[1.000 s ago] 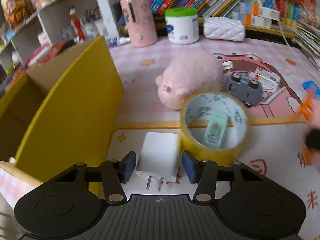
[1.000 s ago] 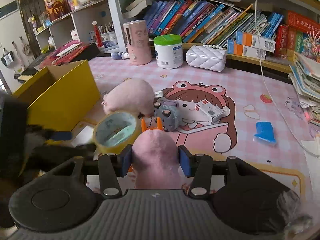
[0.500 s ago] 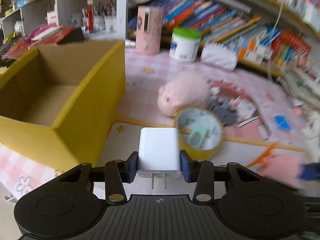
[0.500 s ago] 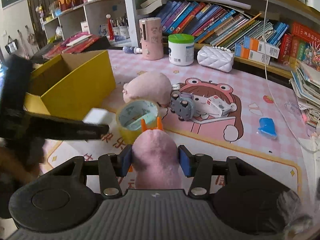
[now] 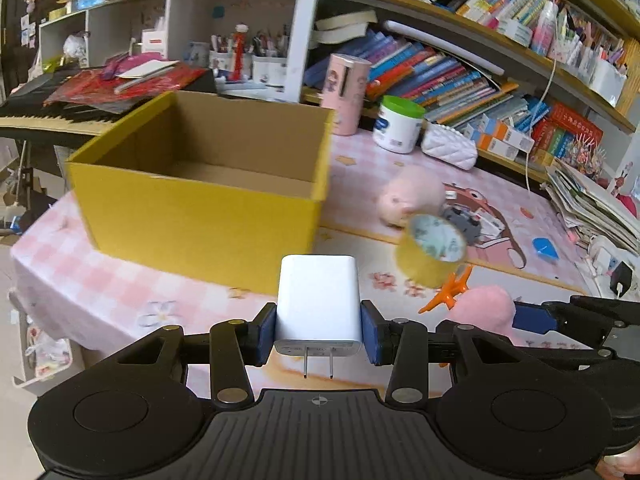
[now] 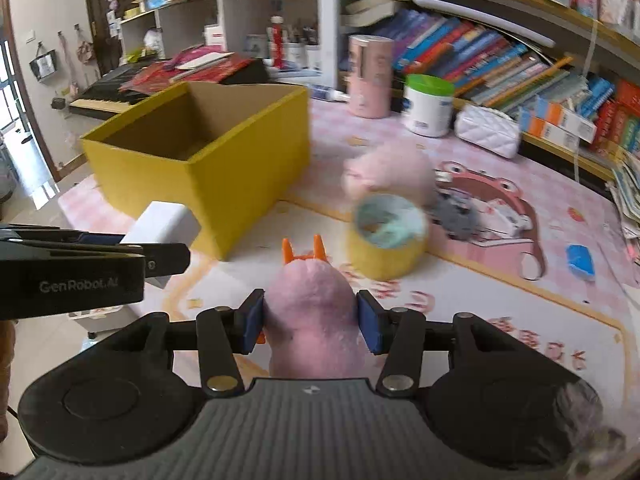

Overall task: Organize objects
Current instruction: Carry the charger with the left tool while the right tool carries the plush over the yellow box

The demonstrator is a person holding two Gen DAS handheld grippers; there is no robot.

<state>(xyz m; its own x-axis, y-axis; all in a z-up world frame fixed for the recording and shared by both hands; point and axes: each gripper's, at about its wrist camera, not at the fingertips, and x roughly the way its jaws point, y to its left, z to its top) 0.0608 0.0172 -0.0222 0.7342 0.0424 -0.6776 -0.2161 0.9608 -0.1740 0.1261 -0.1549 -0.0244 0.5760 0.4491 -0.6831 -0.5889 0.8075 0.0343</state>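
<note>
Your left gripper (image 5: 319,330) is squeezed tight on the small white plastic wall charger (image 5: 318,300). Its blue pads (image 5: 266,332) press on the two flat sides, and the two metal prongs point back at the camera. The charger is up in the air, just in front of the big open yellow cardboard box (image 5: 200,208). I think it is hard, smooth and light, so it could slip if you let the squeeze go loose. Holding it by the flat sides, like now, looks like the best way.

Your right gripper (image 6: 308,322) is clamped on the soft pink plush toy with little orange feet (image 6: 310,300). It is also off the table. The toy looks squashy and very light, so I think it will not break if it drops. Grip it around the fat middle so it does not slide out.

The box sits on the pink checked tablecloth (image 5: 100,272) and I see nothing inside it. Both things probably go in there next.

Left on the table are the yellow roll of tape (image 6: 386,236), a bigger pink plush pig (image 6: 388,172) and a small grey toy car (image 6: 458,214).
</note>
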